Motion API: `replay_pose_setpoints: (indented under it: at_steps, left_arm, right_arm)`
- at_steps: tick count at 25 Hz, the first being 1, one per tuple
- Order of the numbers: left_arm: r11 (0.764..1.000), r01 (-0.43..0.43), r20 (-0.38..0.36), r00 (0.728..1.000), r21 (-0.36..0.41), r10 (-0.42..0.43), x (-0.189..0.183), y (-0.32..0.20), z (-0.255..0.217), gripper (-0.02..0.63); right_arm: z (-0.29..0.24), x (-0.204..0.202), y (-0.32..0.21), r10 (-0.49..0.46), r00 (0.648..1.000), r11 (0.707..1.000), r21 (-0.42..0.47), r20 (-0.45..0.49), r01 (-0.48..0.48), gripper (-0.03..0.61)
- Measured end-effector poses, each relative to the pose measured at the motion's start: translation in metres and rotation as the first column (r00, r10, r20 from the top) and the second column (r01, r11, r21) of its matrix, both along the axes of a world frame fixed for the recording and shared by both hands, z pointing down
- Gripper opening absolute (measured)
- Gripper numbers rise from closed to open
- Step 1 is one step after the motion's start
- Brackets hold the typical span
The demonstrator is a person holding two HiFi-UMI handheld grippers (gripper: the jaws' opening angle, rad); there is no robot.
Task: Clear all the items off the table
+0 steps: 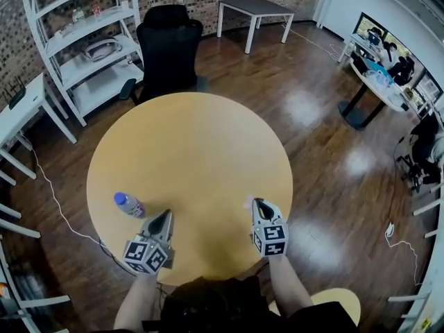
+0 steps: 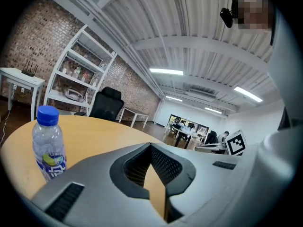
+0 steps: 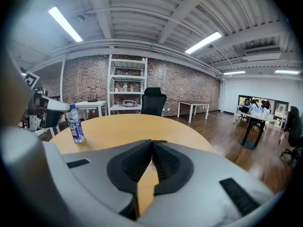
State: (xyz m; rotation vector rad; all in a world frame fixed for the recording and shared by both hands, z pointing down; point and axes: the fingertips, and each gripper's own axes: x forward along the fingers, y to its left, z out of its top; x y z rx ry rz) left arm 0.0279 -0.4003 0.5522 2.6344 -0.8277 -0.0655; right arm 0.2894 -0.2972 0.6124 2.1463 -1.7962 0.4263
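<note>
A clear water bottle (image 1: 129, 205) with a blue cap and blue label stands upright on the round yellow table (image 1: 194, 144), near its front left edge. My left gripper (image 1: 165, 218) is just right of the bottle, apart from it, shut with nothing between its jaws. In the left gripper view the bottle (image 2: 48, 143) stands to the left of the closed tips (image 2: 151, 145). My right gripper (image 1: 258, 203) is over the front right of the table, shut. A small pale pink thing (image 1: 248, 201) lies by its tip; I cannot tell what it is. In the right gripper view the bottle (image 3: 75, 123) stands far left.
A black office chair (image 1: 168, 47) is pushed against the table's far side. A white shelf unit (image 1: 90, 40) and a white desk (image 1: 21, 106) stand at the left. A grey side table (image 1: 253, 9) is at the back, and desks with people (image 1: 378, 68) at the right.
</note>
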Motion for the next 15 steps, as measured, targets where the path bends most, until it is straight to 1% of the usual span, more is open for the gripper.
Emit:
replay_pose_setpoints:
  at_steps: [3,6,11,15]
  left_arm:
    - [0.998,0.000,0.045,0.999,-0.055,0.003,0.005,0.000,0.023,-0.002]
    - [0.996,-0.003,0.073,0.997,-0.093,0.009,0.013,-0.002,0.040,-0.002]
    - [0.989,-0.025,0.117,0.992,-0.147,0.043,0.025,0.002,0.069,-0.002]
    - [0.984,-0.015,0.148,0.988,-0.180,0.042,0.022,0.006,0.085,-0.002]
  right_arm:
    - [0.023,0.001,0.001,-0.008,1.000,0.999,-0.051,0.029,0.009,0.008]
    - [0.046,0.007,-0.002,-0.005,0.999,0.995,-0.096,0.047,0.010,0.006]
    - [0.071,0.015,-0.011,0.020,0.995,0.993,-0.120,0.096,-0.009,0.008]
    - [0.089,0.011,-0.013,0.008,0.994,0.989,-0.147,0.107,0.008,0.007]
